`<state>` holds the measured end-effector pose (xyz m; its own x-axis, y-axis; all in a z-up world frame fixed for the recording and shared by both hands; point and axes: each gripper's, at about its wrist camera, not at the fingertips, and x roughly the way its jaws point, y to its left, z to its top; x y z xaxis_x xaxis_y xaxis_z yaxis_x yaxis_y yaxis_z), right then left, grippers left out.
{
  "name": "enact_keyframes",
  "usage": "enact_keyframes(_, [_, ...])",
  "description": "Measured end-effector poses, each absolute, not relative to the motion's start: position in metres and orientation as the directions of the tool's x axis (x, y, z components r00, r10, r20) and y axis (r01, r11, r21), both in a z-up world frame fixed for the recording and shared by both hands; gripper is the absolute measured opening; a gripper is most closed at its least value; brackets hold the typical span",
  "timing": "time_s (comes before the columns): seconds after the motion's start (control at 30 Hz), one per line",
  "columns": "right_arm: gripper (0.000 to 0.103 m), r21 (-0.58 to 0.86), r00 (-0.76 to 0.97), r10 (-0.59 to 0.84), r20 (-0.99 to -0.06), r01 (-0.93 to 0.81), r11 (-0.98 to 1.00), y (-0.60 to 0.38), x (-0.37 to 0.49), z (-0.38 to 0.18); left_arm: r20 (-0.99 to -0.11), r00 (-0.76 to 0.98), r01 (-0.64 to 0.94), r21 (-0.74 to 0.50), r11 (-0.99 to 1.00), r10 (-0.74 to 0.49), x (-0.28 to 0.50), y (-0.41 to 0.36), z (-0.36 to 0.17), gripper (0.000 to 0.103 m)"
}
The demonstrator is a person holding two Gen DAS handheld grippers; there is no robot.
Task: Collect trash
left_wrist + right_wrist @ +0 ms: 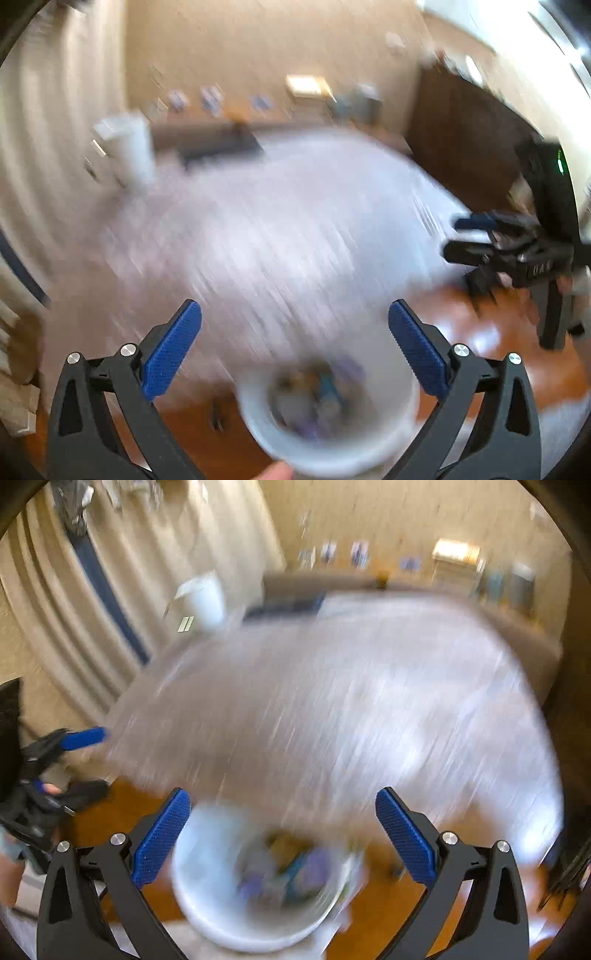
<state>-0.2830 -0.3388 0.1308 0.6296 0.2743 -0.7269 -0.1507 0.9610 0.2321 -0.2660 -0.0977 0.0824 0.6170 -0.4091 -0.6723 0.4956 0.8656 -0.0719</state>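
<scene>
Both views are heavily blurred. A white round bin [258, 424] stands on the floor below my left gripper [294, 309]. Blurred coloured trash [321, 398] lies inside it. My left gripper is open with nothing between its blue pads. In the right wrist view the same bin [199, 853] with its trash [291, 871] sits under my right gripper [282, 795], which is also open and holds nothing. Each gripper shows in the other's view: the right gripper [461, 238] at the right edge, the left gripper [92, 764] at the left edge, both with jaws apart.
A large white bed [295, 221] fills the middle, just beyond the bin. Wooden floor [480, 332] runs around it. Pale curtains [44, 129] hang at the left, a white box-like object [125, 147] stands by the bed, and dark furniture [461, 140] is at the right.
</scene>
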Motion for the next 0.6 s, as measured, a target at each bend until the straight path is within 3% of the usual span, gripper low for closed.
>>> enact_keyframes(0.1, [0.099,0.199,0.677,0.2,-0.709,-0.081,0.977,-0.36,-0.227,0.134,-0.637,0.699,0.375,-0.062,0.925,-0.326,-0.203,-0.083,0.093,0.102])
enact_keyframes(0.3, [0.099,0.178,0.652,0.076,-0.754,0.092,0.98,-0.41,-0.129,0.101,-0.687,0.706,0.196,-0.043,0.98,-0.172,-0.094,-0.06,0.064,0.102])
enact_keyframes(0.6, [0.099,0.127,0.581,-0.033,-0.813,0.233,0.964,-0.462,-0.075,0.052,-0.766,0.637,0.047,-0.075,0.996,-0.088,-0.032,-0.026,0.019,0.101])
